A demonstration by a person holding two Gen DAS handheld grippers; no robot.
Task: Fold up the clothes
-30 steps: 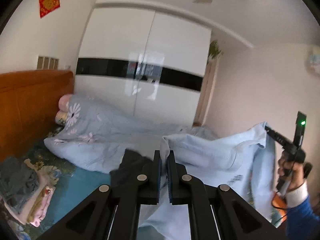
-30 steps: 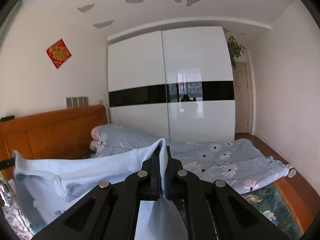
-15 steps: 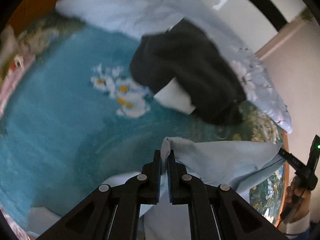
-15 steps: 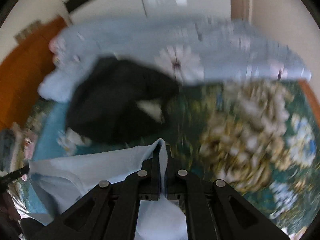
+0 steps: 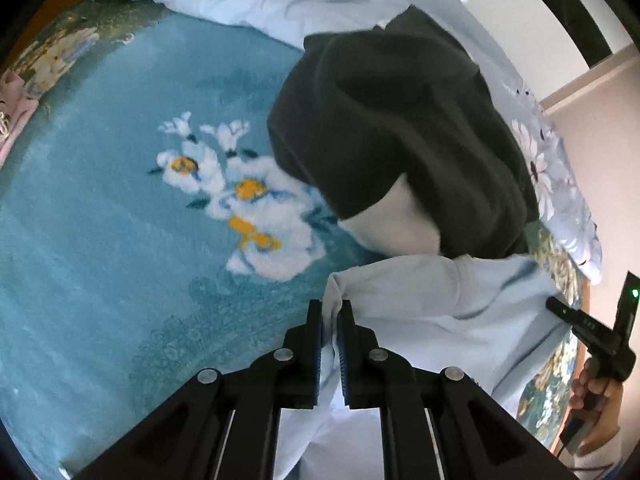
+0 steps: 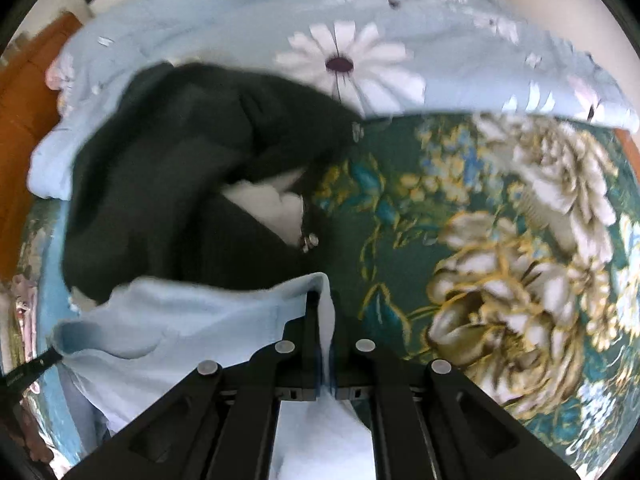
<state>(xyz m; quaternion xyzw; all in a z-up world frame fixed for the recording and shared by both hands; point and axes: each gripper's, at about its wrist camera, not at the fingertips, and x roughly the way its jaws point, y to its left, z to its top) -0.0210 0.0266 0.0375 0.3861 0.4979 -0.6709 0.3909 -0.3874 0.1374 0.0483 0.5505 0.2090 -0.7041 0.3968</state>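
A light blue garment [image 5: 440,312] is stretched between both grippers above the bed. My left gripper [image 5: 329,312] is shut on one corner of it. My right gripper [image 6: 322,300] is shut on the other corner of the garment [image 6: 180,320], and it also shows in the left wrist view [image 5: 560,312] at the far right, held by a hand. A dark crumpled garment [image 5: 400,128] with a white lining lies on the bed just beyond the blue one; it also shows in the right wrist view [image 6: 180,168].
The bed has a teal floral blanket [image 5: 120,220] on the left and a dark green floral cover [image 6: 500,240] on the right. A pale blue daisy-print quilt [image 6: 360,40] is bunched along the far side. A wooden headboard [image 6: 20,100] stands at the left.
Both grippers have tipped down from facing the wardrobe to facing the bed, carrying the blue garment lower and toward the dark garment. Both stay shut on it.
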